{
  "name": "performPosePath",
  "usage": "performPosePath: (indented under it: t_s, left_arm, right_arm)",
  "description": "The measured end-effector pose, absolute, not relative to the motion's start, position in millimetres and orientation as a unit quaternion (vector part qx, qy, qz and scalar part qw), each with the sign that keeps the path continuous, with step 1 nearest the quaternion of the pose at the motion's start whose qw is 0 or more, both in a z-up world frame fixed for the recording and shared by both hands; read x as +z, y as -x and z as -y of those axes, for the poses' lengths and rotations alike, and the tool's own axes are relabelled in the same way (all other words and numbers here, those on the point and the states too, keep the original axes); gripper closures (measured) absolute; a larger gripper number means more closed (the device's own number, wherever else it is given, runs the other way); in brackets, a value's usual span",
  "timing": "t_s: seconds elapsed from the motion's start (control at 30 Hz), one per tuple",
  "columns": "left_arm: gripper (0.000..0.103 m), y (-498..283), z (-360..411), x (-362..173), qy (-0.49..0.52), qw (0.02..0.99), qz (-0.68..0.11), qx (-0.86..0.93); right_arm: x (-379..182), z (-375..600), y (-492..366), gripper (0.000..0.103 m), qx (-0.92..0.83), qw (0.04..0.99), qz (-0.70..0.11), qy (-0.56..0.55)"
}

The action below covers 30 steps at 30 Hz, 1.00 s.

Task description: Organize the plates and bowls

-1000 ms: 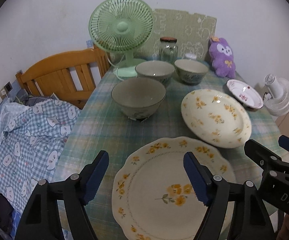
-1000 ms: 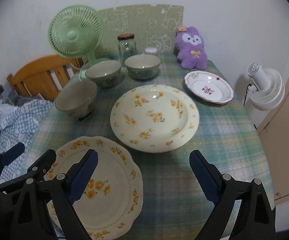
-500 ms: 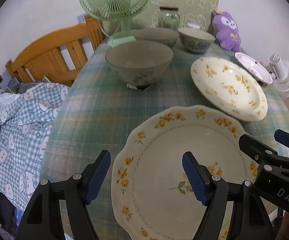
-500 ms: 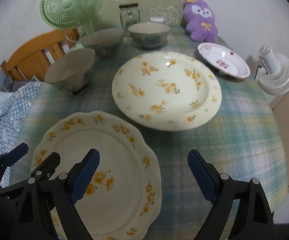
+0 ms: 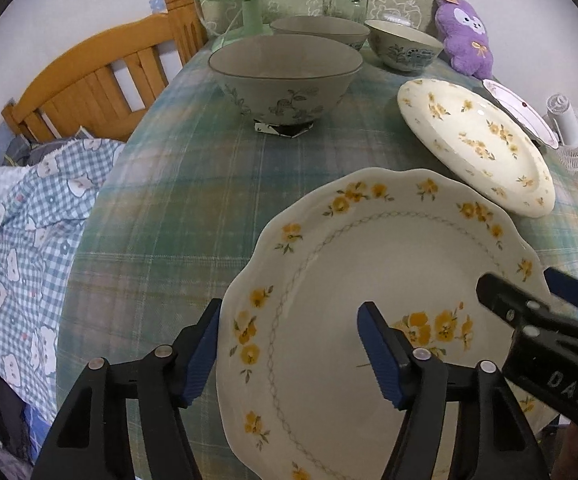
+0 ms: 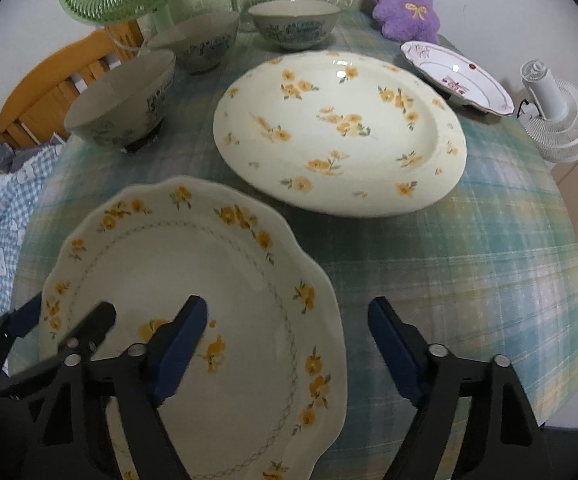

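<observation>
Across the plaid-covered table [image 5: 193, 208], everything is being taken from largest to smallest. Nearest the front edge, the scalloped plate [image 5: 353, 280] with yellow flowers is being straddled at both sides: the left gripper [image 5: 289, 350] is being set over its left rim, the right gripper [image 6: 285, 344] over its right rim. Both sets of jaws are being closed right now but are not yet pressing; each rim is being framed between spread pads, with one pad over the plate and one outside it. Behind it, toward the table's middle, the round flowered plate [image 6: 341, 136] is being left untouched, with the small pink-trimmed plate [image 6: 457, 76] near the right edge. Three bowls are being left alone too: the nearest bowl [image 5: 285, 76] by the left edge, the middle bowl [image 5: 321, 30] and the far bowl [image 5: 405, 48] toward the back edge.

A slip is being risked, as judged from here: glazed rims are slick, and if one side is pinched before the other, the plate could be tilted or skidded toward the front edge. An inner pad could also be pushed down on the plate's face and tip it.

Compared with a second ago, both grippers are being brought lower and closer, the plate is being shown far larger, and the jaws are being narrowed.
</observation>
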<state>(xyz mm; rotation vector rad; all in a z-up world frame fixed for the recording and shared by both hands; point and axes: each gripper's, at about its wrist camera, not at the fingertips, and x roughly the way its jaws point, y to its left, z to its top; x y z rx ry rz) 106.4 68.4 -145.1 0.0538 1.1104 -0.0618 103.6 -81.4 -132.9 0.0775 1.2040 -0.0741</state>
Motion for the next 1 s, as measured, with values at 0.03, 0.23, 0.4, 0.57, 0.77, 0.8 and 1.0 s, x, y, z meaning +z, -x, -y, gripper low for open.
performPosePath:
  t_s: [0.03, 0.23, 0.4, 0.57, 0.77, 0.8, 1.0]
  left_arm:
    - [0.037, -107, -69, -146, -0.024, 0.849, -0.528, -0.03]
    - [0.037, -109, -72, -151, -0.022, 0.843, -0.536, -0.037]
    - [0.037, -111, -73, -152, -0.021, 0.844, -0.534, -0.048]
    - [0.037, -112, -72, -152, -0.025, 0.844, -0.534, -0.052]
    - [0.037, -113, -72, -152, -0.024, 0.842, -0.536, -0.051]
    - [0.038, -112, -73, -152, -0.022, 0.842, -0.537, -0.05]
    - [0.038, -106, -66, -148, -0.026, 0.844, -0.535, -0.036]
  right_arm:
    - [-135, 80, -103, 0.024, -0.034, 0.82, -0.571, -0.036]
    - [-144, 78, -105, 0.029, -0.037, 0.81, -0.584, -0.039]
    - [-146, 75, -106, 0.031, -0.044, 0.809, -0.584, -0.046]
    - [-146, 75, -106, 0.031, -0.054, 0.808, -0.584, -0.049]
    - [-144, 73, -104, 0.031, -0.06, 0.807, -0.585, -0.051]
    - [-144, 72, -104, 0.031, -0.061, 0.807, -0.586, -0.051]
    - [-141, 77, -100, 0.03, -0.051, 0.805, -0.589, -0.053]
